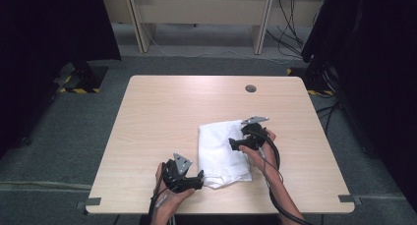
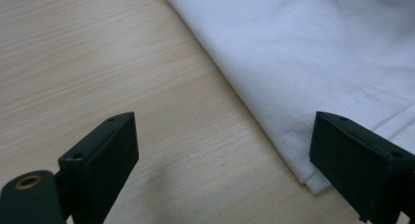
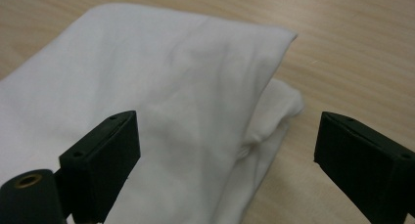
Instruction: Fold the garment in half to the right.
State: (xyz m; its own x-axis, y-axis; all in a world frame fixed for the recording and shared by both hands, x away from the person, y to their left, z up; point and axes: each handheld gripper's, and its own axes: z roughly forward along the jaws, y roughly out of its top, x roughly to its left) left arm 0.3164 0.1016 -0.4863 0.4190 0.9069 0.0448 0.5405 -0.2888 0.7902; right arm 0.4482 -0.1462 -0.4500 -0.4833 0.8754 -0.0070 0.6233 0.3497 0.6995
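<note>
— While both hands sit low at the near edge, how do the tools stand?

— Starting with the left black two-jaw gripper (image 1: 199, 178): its jaws are spread wide with nothing between them. In the left gripper view they frame bare wood, and the hemmed corner of the folded white cotton cloth (image 2: 313, 62) lies just beside the jaw on that view's right. I cannot tell whether that jaw touches the hem.

— And the other one?

— The right black two-jaw gripper (image 1: 235, 145) is likewise wide apart and grips nothing. It hangs over the cloth's right-hand edge, pointing left across it. In the right gripper view, one jaw stands above the fabric, the other above the table past the fold.

— Where does the cloth lie?

— Flat on the pale wooden rectangular table (image 1: 167, 117), right of the middle and toward the near side, folded into a rough rectangle with a rumpled near edge. The left gripper is at its near left corner.

— Anything farther out?

— A small round grey cable port (image 1: 251, 88) sits near the table's far edge, well apart from the cloth. Grey carpet lies beyond.
</note>
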